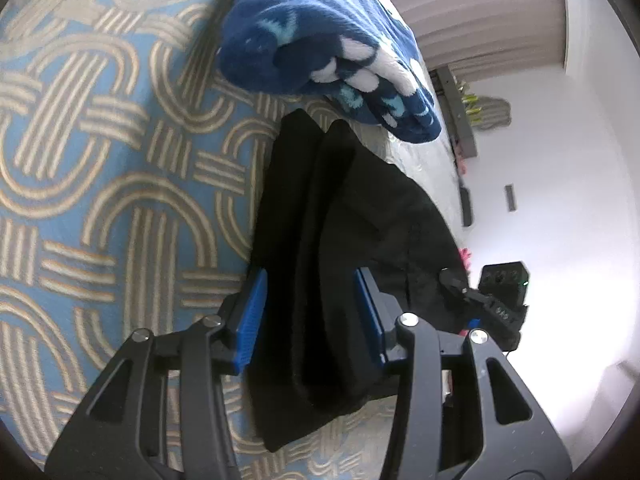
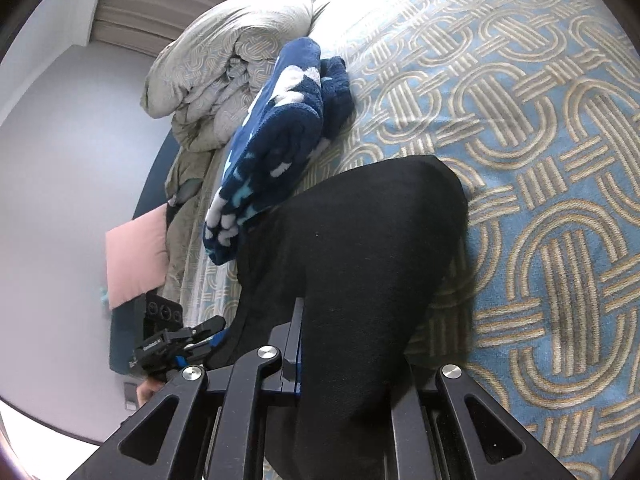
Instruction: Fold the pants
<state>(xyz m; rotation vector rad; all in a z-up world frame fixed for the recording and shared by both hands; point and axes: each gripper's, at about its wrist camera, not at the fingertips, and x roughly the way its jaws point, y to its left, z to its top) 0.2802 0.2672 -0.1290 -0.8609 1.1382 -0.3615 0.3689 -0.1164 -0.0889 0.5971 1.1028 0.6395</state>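
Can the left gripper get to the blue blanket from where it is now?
Probably not yet: the left gripper has the black pants between its fingers, and the blue blanket lies past them on the bedspread. Nothing else blocks it.

Left wrist view: looks forward along its own fingers, tilted down, very close to the black pants (image 1: 340, 240) lying on the bedspread (image 1: 100, 140); white wall fills the right of the frame. Right wrist view: same forward-down angle, close on the pants (image 2: 360, 248), wall at left of frame, bedspread (image 2: 540, 160) at right. Both views share the pants, bedspread and blue blanket (image 1: 320, 40) (image 2: 276, 136), and each catches the other gripper near its lower edge.
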